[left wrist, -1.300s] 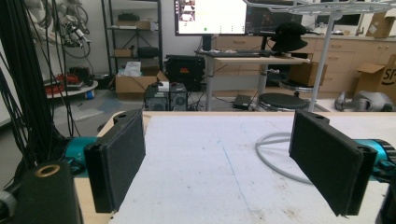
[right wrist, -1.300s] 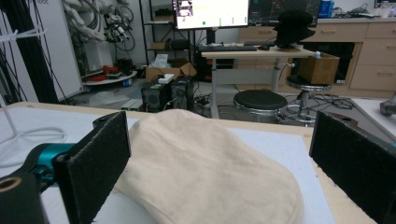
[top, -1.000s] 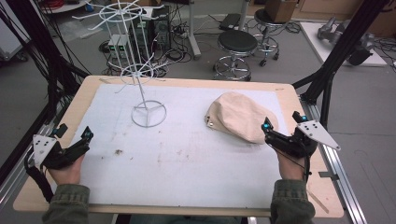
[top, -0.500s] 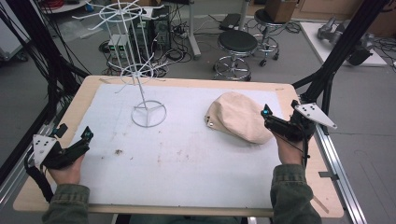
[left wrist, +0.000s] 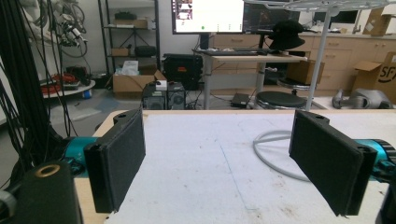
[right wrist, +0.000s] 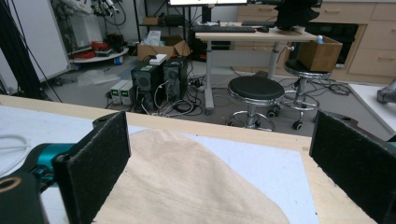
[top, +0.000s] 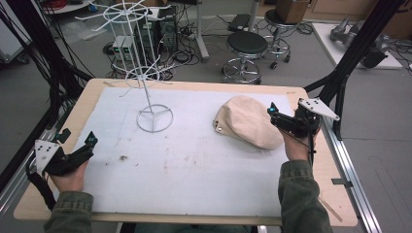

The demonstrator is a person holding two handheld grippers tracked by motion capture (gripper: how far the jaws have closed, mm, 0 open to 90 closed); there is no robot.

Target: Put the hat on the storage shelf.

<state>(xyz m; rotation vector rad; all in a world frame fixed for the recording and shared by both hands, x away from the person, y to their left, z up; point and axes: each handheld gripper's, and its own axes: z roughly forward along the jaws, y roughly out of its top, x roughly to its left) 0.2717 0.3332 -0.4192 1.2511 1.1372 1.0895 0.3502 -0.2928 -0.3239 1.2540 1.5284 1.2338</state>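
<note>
now right gripper [top: 281, 115] fingers wide, over cap [top: 245, 121].

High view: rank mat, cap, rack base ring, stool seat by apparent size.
1. mat, largest by far
2. cap
3. stool seat and rack base ring look alike; the stool stands farther from the camera, so no ranking between them.

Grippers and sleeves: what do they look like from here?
Both the left gripper and the right gripper are black with teal joints at the jaws, each topped by a grey three-cornered plate. The jaws carry flat black foam pads. A black cable trails from each. The sleeves are olive green.
</note>
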